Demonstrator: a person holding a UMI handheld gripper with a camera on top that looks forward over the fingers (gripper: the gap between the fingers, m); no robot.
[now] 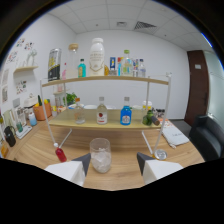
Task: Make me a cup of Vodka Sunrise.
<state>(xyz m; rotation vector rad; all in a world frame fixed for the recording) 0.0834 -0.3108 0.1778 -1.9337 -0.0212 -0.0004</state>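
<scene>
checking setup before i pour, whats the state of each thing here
glass: upright on the table, ice inside, between the tongs' tips with gaps either side
tongs: open, holding nothing
clear bottle: upright on lower shelf, capped
blue bottle: upright on lower shelf, capped
white bottle: upright on top shelf, capped
</scene>
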